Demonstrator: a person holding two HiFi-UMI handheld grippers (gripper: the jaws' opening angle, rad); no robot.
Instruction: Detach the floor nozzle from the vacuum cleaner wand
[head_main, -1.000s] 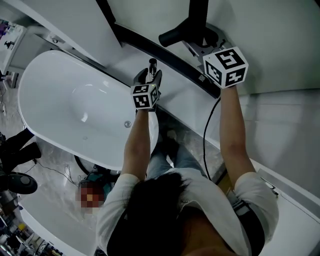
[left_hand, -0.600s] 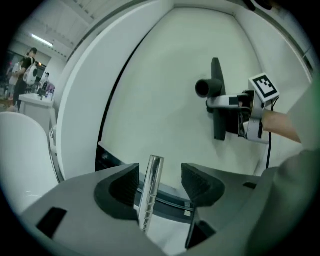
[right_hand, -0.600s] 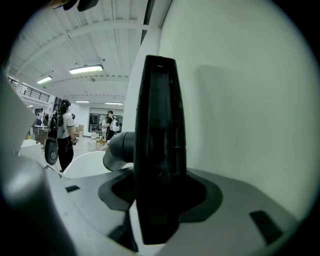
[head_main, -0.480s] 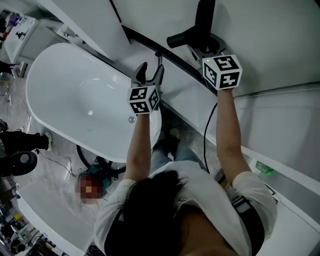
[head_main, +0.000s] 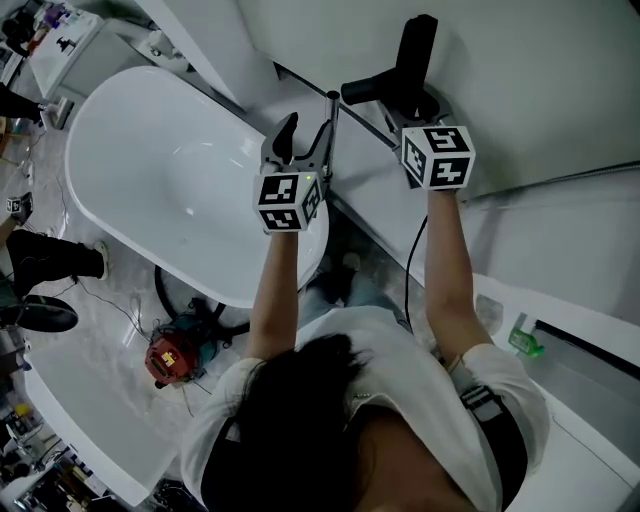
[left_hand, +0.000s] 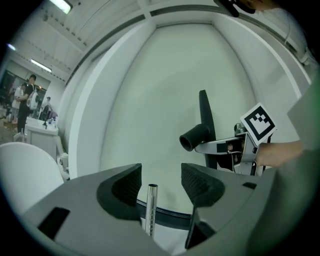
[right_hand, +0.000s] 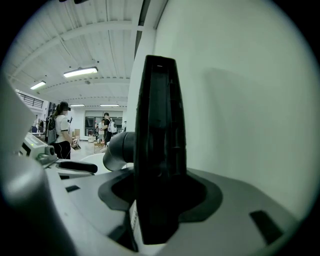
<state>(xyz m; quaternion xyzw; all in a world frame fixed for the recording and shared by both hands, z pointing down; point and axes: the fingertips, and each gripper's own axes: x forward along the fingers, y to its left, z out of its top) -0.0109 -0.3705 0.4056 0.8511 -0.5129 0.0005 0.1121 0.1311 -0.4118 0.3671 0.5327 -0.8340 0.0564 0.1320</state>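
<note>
**Above the bathtub (head_main: 150, 170), holding the floor nozzle (head_main: 415, 50) clear of the wand (head_main: 331, 125)**

From the head view: reaching forward over the tub rim with both arms. Clamping the floor nozzle by its flat black body in the right gripper (head_main: 418, 108), close to the pale wall (head_main: 540, 80), with the neck (head_main: 365, 88) pointing toward the left gripper (head_main: 306, 135). Holding that gripper just beside it, jaws spread, with the chrome wand rising by its right-hand jaw. Judging the separation already made, since nozzle and wand are showing apart.

Through the left gripper view: having just been opening, the left gripper (left_hand: 160, 182) now standing wide, pads pressing on nothing. Framing the wand (left_hand: 151, 210) between the pads, nearer the left one, its open top end bare. Showing the right gripper (left_hand: 235, 150) off to the right, gripping the floor nozzle (left_hand: 204, 120), with the round socket (left_hand: 187, 143) empty.

Through the right gripper view: closing the right gripper (right_hand: 160, 195) on the upright black floor nozzle (right_hand: 160, 125), both pads pressing on it, the neck (right_hand: 120, 150) sticking out to the left.

Risking a toppling wand: standing loose between open jaws, lower end hidden, nothing visibly steadying it, so tipping onto the tub at any nudge from a jaw. Risking also a twist in the right grip, with the neck hanging its weight to one side of a smooth body.
</note>
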